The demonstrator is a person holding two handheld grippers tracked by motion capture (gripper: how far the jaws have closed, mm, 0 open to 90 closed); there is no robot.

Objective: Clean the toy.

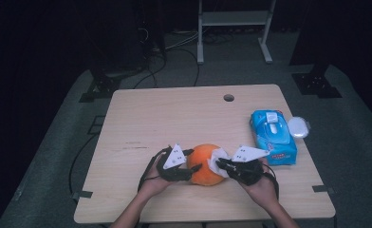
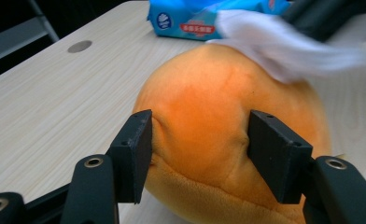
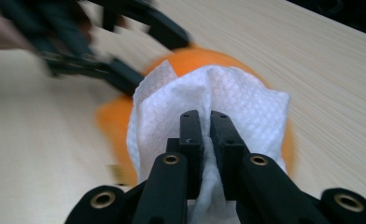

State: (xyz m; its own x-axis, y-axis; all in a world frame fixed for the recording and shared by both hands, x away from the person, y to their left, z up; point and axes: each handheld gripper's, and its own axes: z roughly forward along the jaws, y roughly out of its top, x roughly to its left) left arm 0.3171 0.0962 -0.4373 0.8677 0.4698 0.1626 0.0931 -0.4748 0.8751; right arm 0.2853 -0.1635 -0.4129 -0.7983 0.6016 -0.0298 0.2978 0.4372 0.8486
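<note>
Wiping an orange plush, near front edge of surface [image 1: 141, 114].

Left claw [image 2: 197, 154] pinches the orange plush [image 1: 205, 164] from its left side, steadying it. Right claw [image 3: 202, 135], pressed together on a white wipe [image 3: 246, 105], lays it against the plush's right top. Wipe pack [image 1: 273, 137] sits just beyond, right.
</note>
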